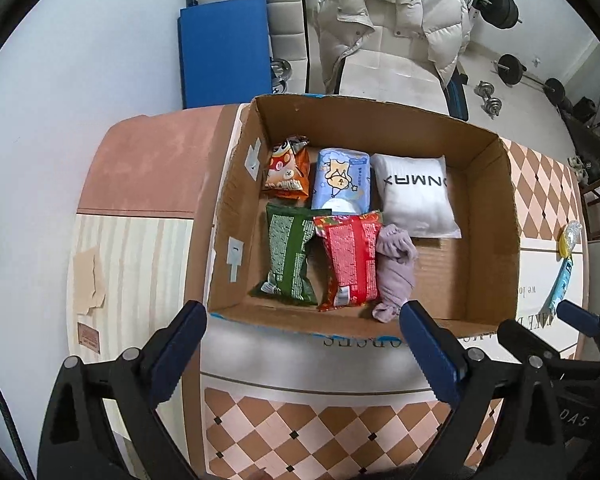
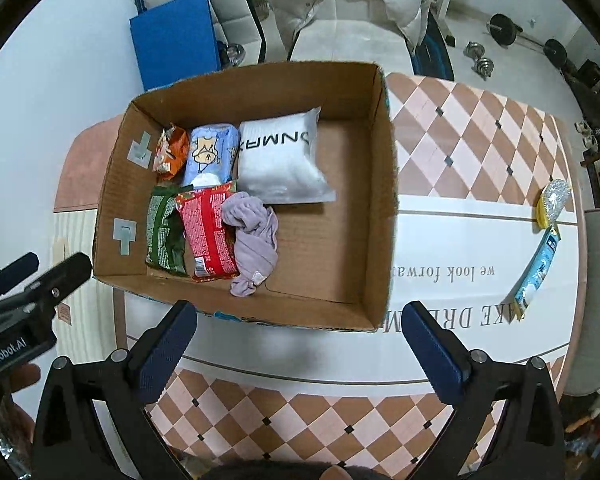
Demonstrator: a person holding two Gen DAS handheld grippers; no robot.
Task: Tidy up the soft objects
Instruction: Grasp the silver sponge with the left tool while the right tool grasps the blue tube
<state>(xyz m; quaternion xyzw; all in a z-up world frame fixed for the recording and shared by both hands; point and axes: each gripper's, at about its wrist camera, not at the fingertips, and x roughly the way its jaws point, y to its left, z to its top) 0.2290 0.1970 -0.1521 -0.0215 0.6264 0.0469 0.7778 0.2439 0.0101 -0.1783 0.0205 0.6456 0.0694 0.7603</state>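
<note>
An open cardboard box [image 1: 488, 216] [image 2: 380, 184] stands on the table. Inside lie an orange snack bag [image 1: 288, 170] [image 2: 172, 152], a light blue pack [image 1: 342, 180] [image 2: 210, 152], a white pillow pack [image 1: 416, 196] [image 2: 280, 156], a green bag [image 1: 290, 256] [image 2: 162, 232], a red bag [image 1: 350, 258] [image 2: 208, 232] and a crumpled lilac cloth [image 1: 394, 268] [image 2: 254, 236]. My left gripper [image 1: 304, 336] hangs open above the box's near edge, nothing between its fingers. My right gripper [image 2: 298, 328] is also open and empty, above the near right corner of the box.
A yellow-and-clear packet [image 2: 552, 202] [image 1: 568, 236] and a light blue packet [image 2: 538, 272] [image 1: 562, 280] lie on the checkered tablecloth [image 2: 460, 140] right of the box. A chair with a white puffer jacket [image 1: 392, 20] stands behind the table; dumbbells [image 1: 488, 98] lie on the floor.
</note>
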